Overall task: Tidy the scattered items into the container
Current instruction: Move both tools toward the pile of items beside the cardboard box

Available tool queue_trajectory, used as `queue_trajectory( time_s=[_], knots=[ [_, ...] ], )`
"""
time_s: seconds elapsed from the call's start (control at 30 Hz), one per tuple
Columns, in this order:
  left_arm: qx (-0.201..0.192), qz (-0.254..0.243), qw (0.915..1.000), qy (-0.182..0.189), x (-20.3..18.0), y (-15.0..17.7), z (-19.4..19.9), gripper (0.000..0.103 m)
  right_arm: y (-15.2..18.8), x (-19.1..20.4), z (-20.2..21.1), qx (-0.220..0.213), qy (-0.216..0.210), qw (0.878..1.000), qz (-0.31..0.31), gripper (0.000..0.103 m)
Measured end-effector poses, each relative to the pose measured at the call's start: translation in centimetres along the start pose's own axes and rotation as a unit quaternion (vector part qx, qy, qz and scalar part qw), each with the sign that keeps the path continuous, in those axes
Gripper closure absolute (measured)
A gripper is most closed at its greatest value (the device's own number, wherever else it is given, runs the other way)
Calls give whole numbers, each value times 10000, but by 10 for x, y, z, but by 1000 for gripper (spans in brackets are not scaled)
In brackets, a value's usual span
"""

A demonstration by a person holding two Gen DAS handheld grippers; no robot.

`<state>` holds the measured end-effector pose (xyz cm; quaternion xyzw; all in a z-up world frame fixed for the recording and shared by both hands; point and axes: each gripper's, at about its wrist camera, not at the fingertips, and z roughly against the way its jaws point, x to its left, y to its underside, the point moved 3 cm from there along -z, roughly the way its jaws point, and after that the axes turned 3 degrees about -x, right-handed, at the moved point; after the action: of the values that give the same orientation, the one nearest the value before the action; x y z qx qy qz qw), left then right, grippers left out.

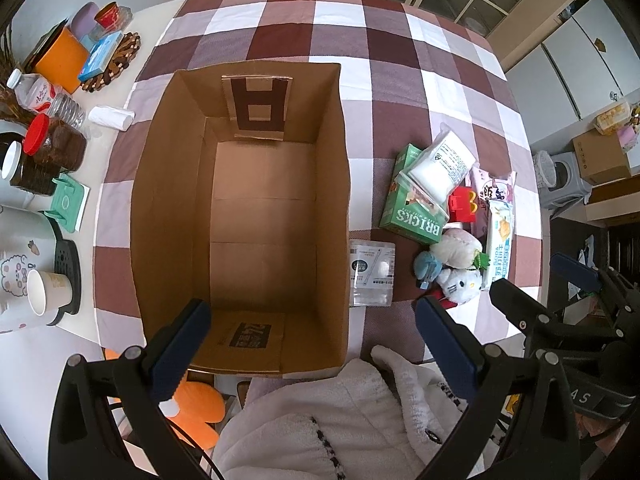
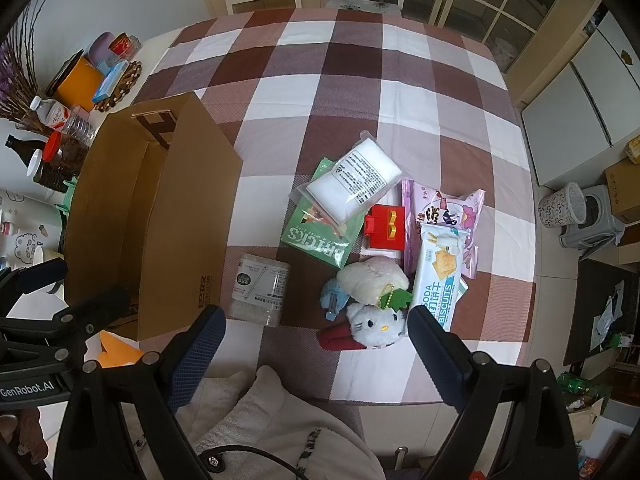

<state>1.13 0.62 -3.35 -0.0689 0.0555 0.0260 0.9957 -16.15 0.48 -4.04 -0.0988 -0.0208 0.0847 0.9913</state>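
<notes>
An open, empty cardboard box (image 1: 244, 208) stands on the checked tablecloth; it also shows in the right wrist view (image 2: 160, 216). To its right lie scattered items: a clear cotton-swab tub (image 2: 260, 290), a green BRICKS box (image 2: 320, 232), a white packet (image 2: 354, 178), a red toy (image 2: 386, 226), a soda biscuit pack (image 2: 438, 276), a purple snack bag (image 2: 444, 210), a white plush (image 2: 374, 276) and a Hello Kitty plush (image 2: 374, 326). My left gripper (image 1: 312, 340) is open above the box's near edge. My right gripper (image 2: 316, 338) is open above the table's near edge, just before the Hello Kitty plush.
Bottles, jars, cups and boxes (image 1: 52, 120) crowd the left side of the table. The person's white fleece sleeve (image 1: 340, 420) is at the bottom. A bin and stool (image 2: 572, 208) stand on the floor at the right. An orange plush (image 1: 200, 408) lies below the box.
</notes>
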Motion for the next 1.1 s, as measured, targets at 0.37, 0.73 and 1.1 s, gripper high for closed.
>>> queue_trajectory(
  time_s=[0.37, 0.73, 1.1],
  knots=[
    [-4, -52, 10000, 0, -7, 0, 1, 0, 3, -7, 3, -23, -21, 10000, -57, 8],
    [-50, -41, 10000, -18, -11, -1, 2, 0, 1, -13, 4, -96, -120, 9999, -44, 8],
    [20, -428, 9991, -7, -51, -1, -10, 0, 7, -80, 6, -364, 33, 9982, -465, 8]
  ],
)
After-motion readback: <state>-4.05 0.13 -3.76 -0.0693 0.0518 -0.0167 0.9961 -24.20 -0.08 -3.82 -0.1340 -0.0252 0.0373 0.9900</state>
